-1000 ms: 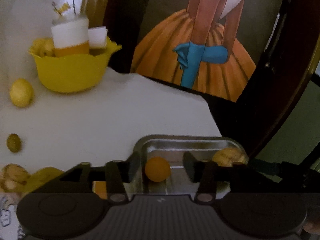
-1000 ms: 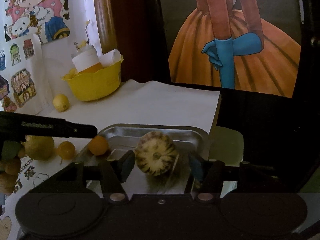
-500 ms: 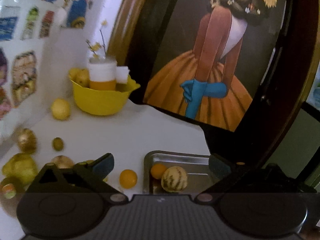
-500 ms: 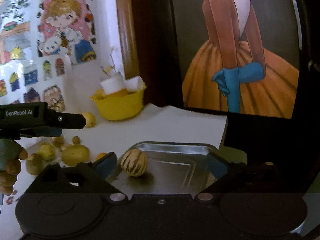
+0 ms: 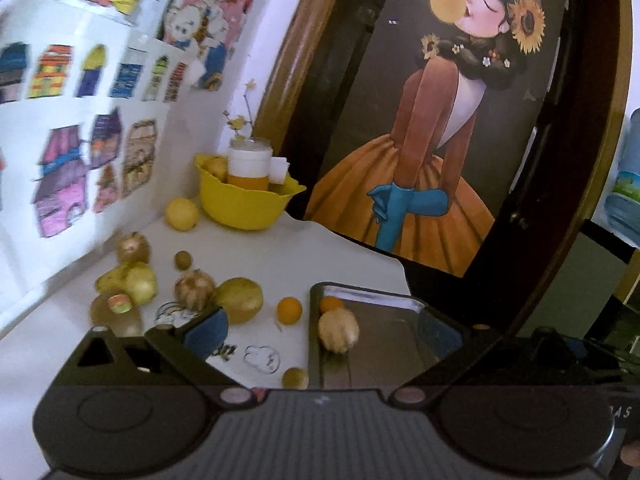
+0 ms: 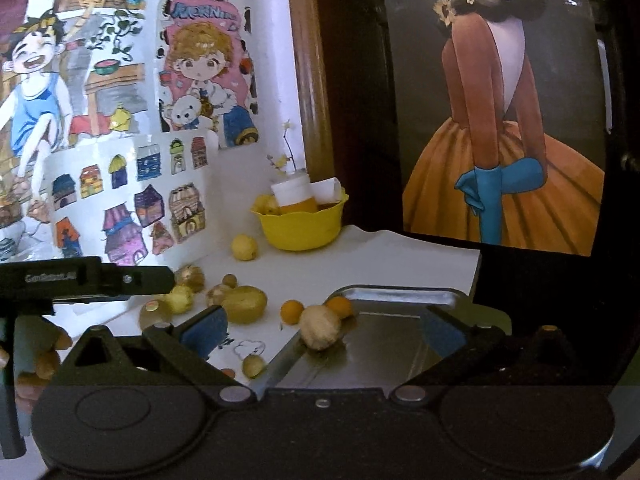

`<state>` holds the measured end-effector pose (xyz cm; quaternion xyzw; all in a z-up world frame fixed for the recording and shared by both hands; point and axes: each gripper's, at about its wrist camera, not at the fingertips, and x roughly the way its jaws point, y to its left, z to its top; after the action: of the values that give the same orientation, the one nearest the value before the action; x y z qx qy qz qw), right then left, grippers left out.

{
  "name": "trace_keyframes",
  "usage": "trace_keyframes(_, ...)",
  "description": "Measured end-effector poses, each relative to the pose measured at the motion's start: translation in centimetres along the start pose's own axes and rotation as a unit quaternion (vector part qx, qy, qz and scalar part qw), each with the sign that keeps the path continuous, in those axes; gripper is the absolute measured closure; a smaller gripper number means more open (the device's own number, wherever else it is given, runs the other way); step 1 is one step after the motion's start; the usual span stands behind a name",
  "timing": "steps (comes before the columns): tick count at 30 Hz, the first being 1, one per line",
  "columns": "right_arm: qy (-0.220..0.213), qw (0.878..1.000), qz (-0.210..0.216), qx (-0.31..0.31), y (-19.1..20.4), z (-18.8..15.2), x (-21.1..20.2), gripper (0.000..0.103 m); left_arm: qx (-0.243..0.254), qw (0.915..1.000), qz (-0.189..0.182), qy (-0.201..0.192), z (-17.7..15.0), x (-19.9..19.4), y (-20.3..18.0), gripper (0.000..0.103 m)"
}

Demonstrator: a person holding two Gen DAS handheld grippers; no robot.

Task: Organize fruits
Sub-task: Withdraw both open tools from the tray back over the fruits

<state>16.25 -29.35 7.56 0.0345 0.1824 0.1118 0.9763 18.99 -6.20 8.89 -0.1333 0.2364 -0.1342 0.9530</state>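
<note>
Both the left gripper [image 5: 322,332] and right gripper [image 6: 322,330] gape wide, empty, above a shiny metal tray [image 6: 400,296] holding a ribbed round melon [image 6: 320,327]

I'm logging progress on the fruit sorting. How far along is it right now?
Early stage. Done: a striped melon and a small orange lie in the metal tray. In hand: nothing; the left gripper and right gripper are both open. Left: another orange and the yellow fruits on the table.
</note>
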Motion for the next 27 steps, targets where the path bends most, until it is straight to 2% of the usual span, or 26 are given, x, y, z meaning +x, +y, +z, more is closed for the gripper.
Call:
trace_keyframes(6,0.021,1.000,-0.001,0.013,1.6,-1.9,-2.2,0.001,0.008,0.9996,0.025,0.005,-2.0,-3.4,1.7,0.000)
trace_keyframes(9,0.034,0.999,-0.004,0.013,2.6,-3.1,-2.8,0.001,0.009,0.9994,0.026,0.022,-3.2,-4.7,2.6,0.000)
trace_keyframes(13,0.065,0.997,0.011,0.030,3.5,-5.0,-3.1,0.001,0.012,0.9985,0.037,0.038,-4.6,-6.2,3.9,0.000)
trace_keyframes(19,0.098,0.994,-0.001,0.047,4.1,-7.4,-3.5,0.001,0.035,0.9964,0.054,0.056,-6.6,-7.5,4.6,0.000)
trace_keyframes(27,0.129,0.991,-0.023,0.036,4.9,-9.6,-3.3,0.001,0.023,0.9935,0.071,0.086,-8.6,-7.9,6.1,0.000)
